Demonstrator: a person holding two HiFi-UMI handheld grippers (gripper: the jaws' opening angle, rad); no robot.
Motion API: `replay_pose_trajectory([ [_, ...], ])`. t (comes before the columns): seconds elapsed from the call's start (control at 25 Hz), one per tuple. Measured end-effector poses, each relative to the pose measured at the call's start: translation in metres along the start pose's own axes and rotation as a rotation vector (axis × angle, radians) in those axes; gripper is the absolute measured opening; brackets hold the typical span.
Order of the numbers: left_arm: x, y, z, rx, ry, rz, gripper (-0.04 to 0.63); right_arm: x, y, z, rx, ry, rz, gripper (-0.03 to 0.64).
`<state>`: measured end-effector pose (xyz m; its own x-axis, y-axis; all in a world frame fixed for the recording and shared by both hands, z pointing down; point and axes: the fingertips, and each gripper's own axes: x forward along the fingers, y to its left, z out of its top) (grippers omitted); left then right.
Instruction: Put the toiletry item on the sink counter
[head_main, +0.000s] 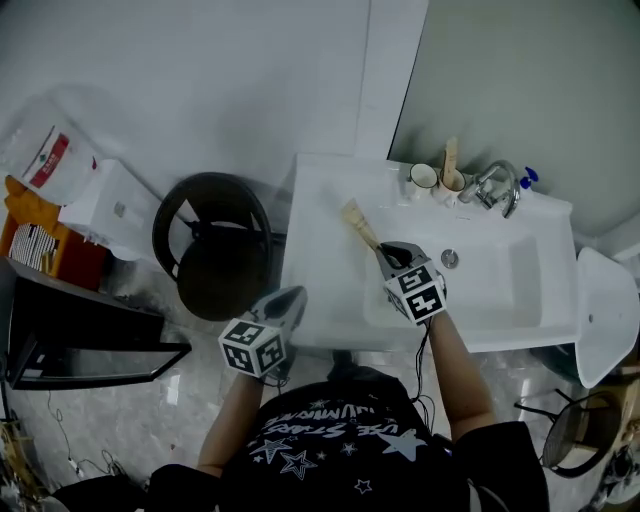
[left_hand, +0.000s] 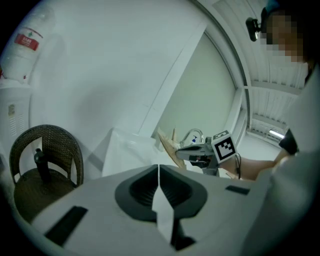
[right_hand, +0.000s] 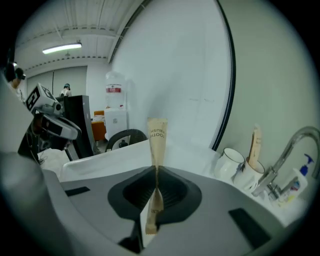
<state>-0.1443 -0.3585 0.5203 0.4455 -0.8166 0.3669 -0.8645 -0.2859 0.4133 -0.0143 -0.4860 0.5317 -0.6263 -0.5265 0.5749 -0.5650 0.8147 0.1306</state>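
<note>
My right gripper (head_main: 385, 252) is shut on a tan paper toothbrush packet (head_main: 358, 225) and holds it just above the white sink counter (head_main: 318, 195), left of the basin. In the right gripper view the packet (right_hand: 157, 140) sticks straight out past the closed jaws (right_hand: 156, 172), its printed end pointing away. My left gripper (head_main: 295, 295) hangs at the counter's front left corner; its jaws (left_hand: 158, 169) are shut with nothing between them. From the left gripper view, the packet (left_hand: 167, 145) and the right gripper (left_hand: 200, 150) show beyond the counter edge.
A faucet (head_main: 495, 185), two cups (head_main: 424, 176) and a blue-capped bottle (head_main: 527, 178) stand along the counter's back. The basin (head_main: 500, 280) lies to the right. A dark wicker chair (head_main: 212, 245) stands left of the counter, with a white appliance (head_main: 110, 205) beyond it.
</note>
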Motion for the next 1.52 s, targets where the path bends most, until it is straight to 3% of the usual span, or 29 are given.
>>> replay_pose_trajectory([
  [0.24, 0.015, 0.010, 0.010, -0.022, -0.006, 0.029, 0.020, 0.024, -0.028, 0.016, -0.195, 0.069, -0.049, 0.025],
  [0.6, 0.037, 0.028, 0.021, -0.036, 0.011, 0.074, 0.020, 0.080, -0.049, 0.032, -0.430, 0.091, -0.011, 0.023],
  [0.8, 0.050, 0.035, 0.024, -0.047, 0.021, 0.089, 0.020, 0.112, -0.054, 0.031, -0.507, 0.117, 0.002, 0.023],
  [1.0, 0.060, 0.044, 0.026, -0.057, 0.031, 0.110, 0.020, 0.141, -0.065, 0.034, -0.510, 0.085, 0.011, 0.023],
  [1.32, 0.066, 0.052, 0.020, -0.083, 0.045, 0.129, 0.020, 0.169, -0.073, 0.021, -0.609, 0.158, -0.002, 0.025],
  [1.52, 0.069, 0.054, 0.018, -0.092, 0.044, 0.136, 0.020, 0.180, -0.074, 0.018, -0.729, 0.207, -0.031, 0.025],
])
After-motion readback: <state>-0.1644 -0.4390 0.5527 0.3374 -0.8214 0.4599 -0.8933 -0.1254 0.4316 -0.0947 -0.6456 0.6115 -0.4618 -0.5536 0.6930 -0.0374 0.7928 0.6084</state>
